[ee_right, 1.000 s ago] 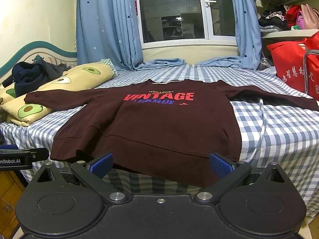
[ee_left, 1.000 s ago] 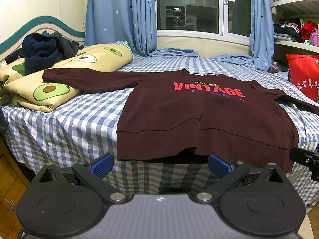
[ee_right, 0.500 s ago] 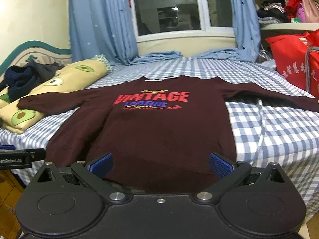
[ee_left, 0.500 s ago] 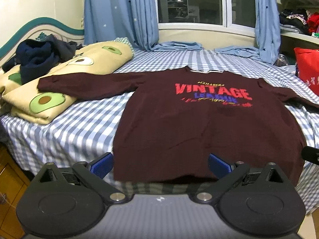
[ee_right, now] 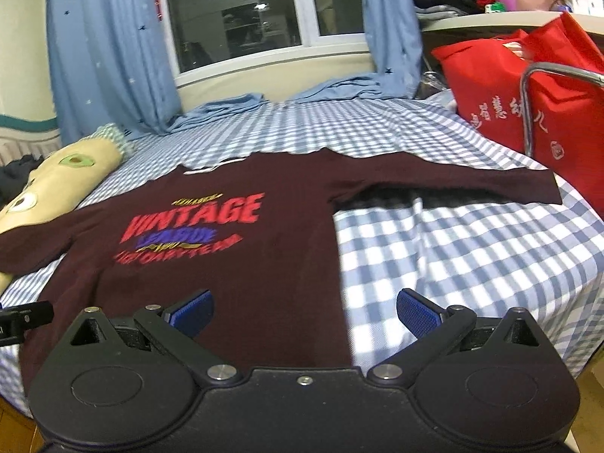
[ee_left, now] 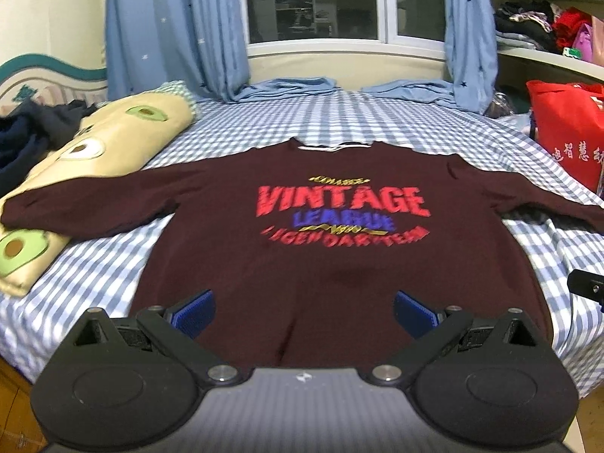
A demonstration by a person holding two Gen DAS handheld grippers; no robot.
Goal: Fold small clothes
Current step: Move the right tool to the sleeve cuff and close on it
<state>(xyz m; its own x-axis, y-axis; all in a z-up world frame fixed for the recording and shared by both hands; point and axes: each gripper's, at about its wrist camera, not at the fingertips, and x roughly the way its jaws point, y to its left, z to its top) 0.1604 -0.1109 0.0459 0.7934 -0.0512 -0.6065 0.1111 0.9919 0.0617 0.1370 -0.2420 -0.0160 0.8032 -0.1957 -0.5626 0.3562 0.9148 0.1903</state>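
A dark maroon sweatshirt point(ee_left: 332, 264) with a red "VINTAGE" print lies flat, front up, on the blue checked bed point(ee_left: 94, 275), both sleeves spread out. It also shows in the right wrist view point(ee_right: 234, 264). My left gripper point(ee_left: 304, 313) is open and empty above the sweatshirt's lower middle. My right gripper point(ee_right: 304, 311) is open and empty above the sweatshirt's lower right edge, with the right sleeve point(ee_right: 453, 185) ahead of it. The hem is hidden under both grippers.
An avocado-print pillow point(ee_left: 87, 151) lies at the left under the left sleeve, with dark clothes point(ee_left: 30, 132) behind it. A red bag point(ee_right: 528, 113) and a chrome bar point(ee_right: 528, 113) stand at the right. Blue curtains point(ee_left: 170, 30) and a window are behind the bed.
Both grippers have moved forward and higher over the sweatshirt. The right one has also shifted to the right. The sweatshirt has not moved.
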